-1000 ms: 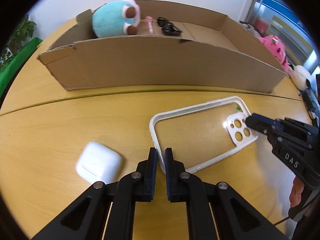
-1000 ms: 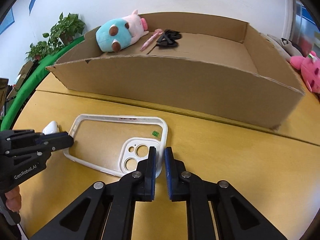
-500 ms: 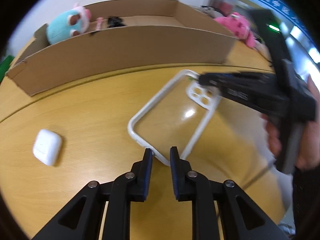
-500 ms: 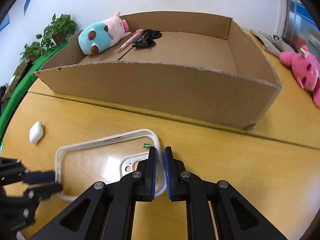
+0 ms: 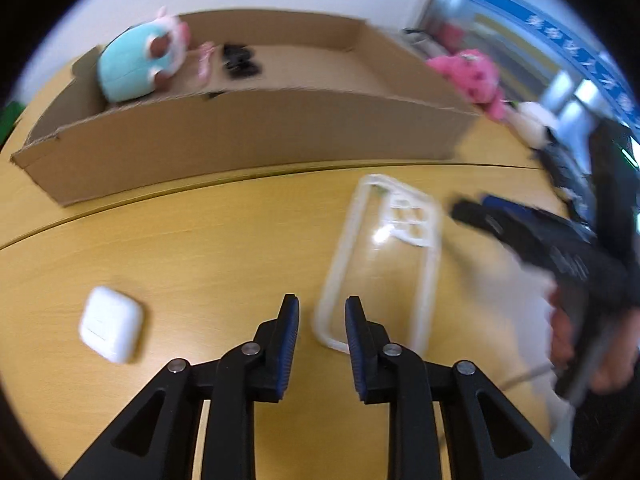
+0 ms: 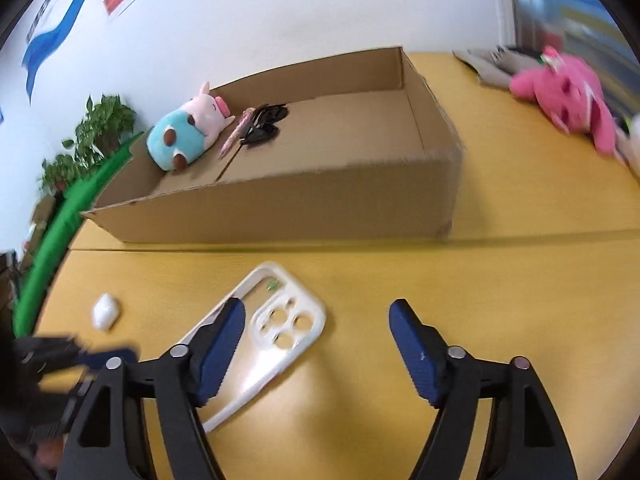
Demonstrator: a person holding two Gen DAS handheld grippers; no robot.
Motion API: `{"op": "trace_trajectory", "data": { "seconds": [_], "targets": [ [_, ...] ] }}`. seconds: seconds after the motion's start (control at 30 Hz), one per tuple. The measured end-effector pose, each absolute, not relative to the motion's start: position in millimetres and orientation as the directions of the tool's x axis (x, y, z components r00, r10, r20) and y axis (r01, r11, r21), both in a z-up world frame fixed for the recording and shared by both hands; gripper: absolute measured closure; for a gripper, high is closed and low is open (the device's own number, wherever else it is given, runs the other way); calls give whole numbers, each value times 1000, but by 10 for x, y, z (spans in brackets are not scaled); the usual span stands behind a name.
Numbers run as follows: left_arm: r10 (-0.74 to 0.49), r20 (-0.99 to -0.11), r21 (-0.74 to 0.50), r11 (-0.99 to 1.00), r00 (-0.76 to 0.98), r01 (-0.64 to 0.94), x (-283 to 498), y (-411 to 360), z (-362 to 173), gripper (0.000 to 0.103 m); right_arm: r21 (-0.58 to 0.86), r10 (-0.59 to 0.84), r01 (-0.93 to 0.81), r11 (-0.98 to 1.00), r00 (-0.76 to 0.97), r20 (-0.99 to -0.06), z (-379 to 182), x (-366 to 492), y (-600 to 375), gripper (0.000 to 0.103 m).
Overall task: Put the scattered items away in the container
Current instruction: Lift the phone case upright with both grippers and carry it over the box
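Observation:
A clear phone case with a white rim [image 5: 380,260] [image 6: 272,320] lies flat on the wooden table. My left gripper [image 5: 318,316] is open, its jaws either side of the case's near corner. My right gripper [image 6: 316,324] is wide open and empty, its left finger over the case. A white earbuds case [image 5: 111,324] [image 6: 105,312] lies on the table to the left. The cardboard box [image 5: 240,140] [image 6: 300,196] behind holds a teal plush [image 5: 136,64] [image 6: 188,136], a pink pen [image 6: 236,136] and black sunglasses [image 5: 240,62] [image 6: 266,122].
A pink plush [image 5: 472,76] [image 6: 568,96] lies on the table right of the box. Potted plants [image 6: 92,136] and a green strip [image 6: 60,232] stand at the table's left edge. The right gripper body shows in the left wrist view [image 5: 560,248].
Both grippers have opened and let go of the phone case, which now lies flat on the table, turned lengthwise. The right gripper has lifted and pulled back.

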State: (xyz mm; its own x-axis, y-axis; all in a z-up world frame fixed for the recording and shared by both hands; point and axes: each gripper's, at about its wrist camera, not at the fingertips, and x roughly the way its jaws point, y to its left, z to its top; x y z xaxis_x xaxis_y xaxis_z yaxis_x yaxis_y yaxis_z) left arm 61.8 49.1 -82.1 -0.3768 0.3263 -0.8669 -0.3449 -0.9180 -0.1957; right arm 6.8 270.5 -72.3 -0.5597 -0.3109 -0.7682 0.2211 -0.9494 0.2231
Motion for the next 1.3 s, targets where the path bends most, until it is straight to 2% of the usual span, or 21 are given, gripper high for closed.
{"op": "trace_trajectory", "data": {
  "seconds": [0.07, 0.1, 0.13, 0.2, 0.23, 0.3, 0.5, 0.7, 1.0, 1.13, 1.3],
  "targets": [
    [300, -886, -172, -920, -353, -352, 588, 528, -896, 81, 204, -292, 220, -954, -529, -797, -829, 89, 2613, 28],
    [305, -887, -174, -917, -347, -360, 604, 516, -896, 84, 205, -292, 221, -953, -508, -811, -888, 80, 2571, 40],
    [302, -896, -171, -911, -325, -377, 619, 561, -915, 95, 203, -291, 226, -953, -493, -820, -933, 76, 2527, 49],
    [279, -902, -147, -916, -329, -373, 673, 607, -933, 97, 173, -266, 224, -959, -506, -821, -933, 85, 2471, 55],
    [266, -905, -136, -920, -333, -367, 661, 615, -944, 97, 179, -274, 230, -957, -503, -820, -936, 76, 2444, 66],
    [240, -909, -104, -922, -340, -373, 692, 659, -945, 97, 166, -272, 246, -955, -504, -820, -940, 74, 2400, 78],
    [258, -910, -134, -924, -326, -358, 791, 712, -899, 98, 170, -278, 251, -953, -502, -819, -931, 47, 2416, 86],
    [287, -887, -162, -926, -360, -340, 896, 746, -716, 99, 183, -300, 258, -949, -555, -776, -697, 64, 2431, 90],
    [340, -820, -174, -914, -460, -365, 835, 838, -146, 99, 175, -333, 296, -939, -654, -680, 31, -59, 2443, 93],
    [356, -775, -165, -912, -522, -377, 700, 895, 193, 103, 139, -335, 324, -936, -700, -630, 481, -244, 2393, 96],
    [371, -728, -161, -910, -577, -382, 418, 953, 542, 103, 110, -329, 333, -936, -723, -607, 856, -577, 2361, 96]
  ]
}}
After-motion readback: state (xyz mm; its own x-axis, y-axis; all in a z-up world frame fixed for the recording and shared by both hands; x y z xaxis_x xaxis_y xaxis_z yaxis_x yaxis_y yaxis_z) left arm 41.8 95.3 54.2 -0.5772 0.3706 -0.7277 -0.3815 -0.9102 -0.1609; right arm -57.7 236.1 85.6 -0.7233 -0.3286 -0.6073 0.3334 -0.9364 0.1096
